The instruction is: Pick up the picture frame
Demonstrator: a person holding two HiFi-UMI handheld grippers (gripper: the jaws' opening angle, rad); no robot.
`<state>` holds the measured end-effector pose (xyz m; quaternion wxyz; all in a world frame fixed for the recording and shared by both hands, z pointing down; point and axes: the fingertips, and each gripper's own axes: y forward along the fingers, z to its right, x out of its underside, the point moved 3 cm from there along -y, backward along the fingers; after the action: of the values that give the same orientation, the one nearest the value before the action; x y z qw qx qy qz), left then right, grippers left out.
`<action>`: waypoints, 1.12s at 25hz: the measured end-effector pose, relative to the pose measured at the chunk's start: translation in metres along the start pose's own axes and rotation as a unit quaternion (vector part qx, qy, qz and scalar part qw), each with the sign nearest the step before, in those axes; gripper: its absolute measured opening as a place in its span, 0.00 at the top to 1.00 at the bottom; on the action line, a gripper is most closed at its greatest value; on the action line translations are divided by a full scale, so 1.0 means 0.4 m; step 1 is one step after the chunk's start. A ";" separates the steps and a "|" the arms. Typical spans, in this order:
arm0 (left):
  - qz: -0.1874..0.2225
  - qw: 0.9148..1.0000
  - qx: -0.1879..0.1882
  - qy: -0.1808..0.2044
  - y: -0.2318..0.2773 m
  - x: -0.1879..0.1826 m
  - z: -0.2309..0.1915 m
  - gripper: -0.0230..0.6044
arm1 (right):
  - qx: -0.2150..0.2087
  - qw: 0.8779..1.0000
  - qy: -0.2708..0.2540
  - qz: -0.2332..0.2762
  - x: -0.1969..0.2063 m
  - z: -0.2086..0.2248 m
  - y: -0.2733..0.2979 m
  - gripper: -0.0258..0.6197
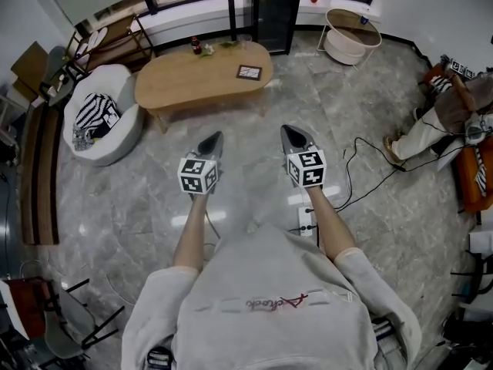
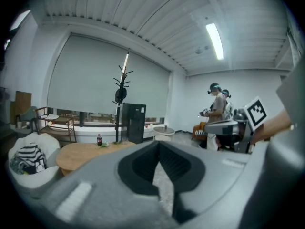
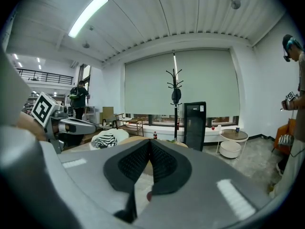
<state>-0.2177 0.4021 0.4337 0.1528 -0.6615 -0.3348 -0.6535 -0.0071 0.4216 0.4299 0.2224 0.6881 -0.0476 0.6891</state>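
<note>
The picture frame (image 1: pixel 249 72) lies flat near the right end of an oval wooden coffee table (image 1: pixel 185 83), dark-rimmed with a pale picture. I hold both grippers out over the marble floor, well short of the table. My left gripper (image 1: pixel 215 137) is shut and empty, its tip pointing toward the table. My right gripper (image 1: pixel 290 132) is also shut and empty, level with the left one. In the left gripper view the closed left gripper (image 2: pixel 158 144) fills the lower half, with the table (image 2: pixel 81 151) beyond at the left. In the right gripper view the shut right gripper (image 3: pixel 148 144) hides the frame.
A cola bottle (image 1: pixel 196 45) and greenery stand at the table's far edge. A white armchair with a striped cushion (image 1: pixel 98 116) sits left of the table. A black cabinet (image 1: pixel 276 10), a round side table (image 1: pixel 351 34), floor cables (image 1: pixel 362 168) and a seated person (image 1: pixel 447 114) are around.
</note>
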 end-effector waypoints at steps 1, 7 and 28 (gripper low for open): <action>0.000 1.000 0.001 0.001 0.005 -0.001 -0.006 0.96 | 0.001 1.000 0.001 0.000 0.000 0.001 0.008 0.95; 0.003 1.000 0.000 -0.006 0.018 -0.007 -0.036 0.96 | 0.002 1.000 0.004 -0.002 0.000 0.001 0.039 0.95; -0.017 1.000 0.001 -0.015 0.124 0.025 -0.086 0.96 | 0.000 1.000 0.018 -0.016 0.037 0.053 0.125 0.95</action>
<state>-0.2128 0.3463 0.4585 0.1373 -0.6655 -0.3484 -0.6456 -0.0053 0.3725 0.4572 0.2344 0.6765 -0.0326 0.6974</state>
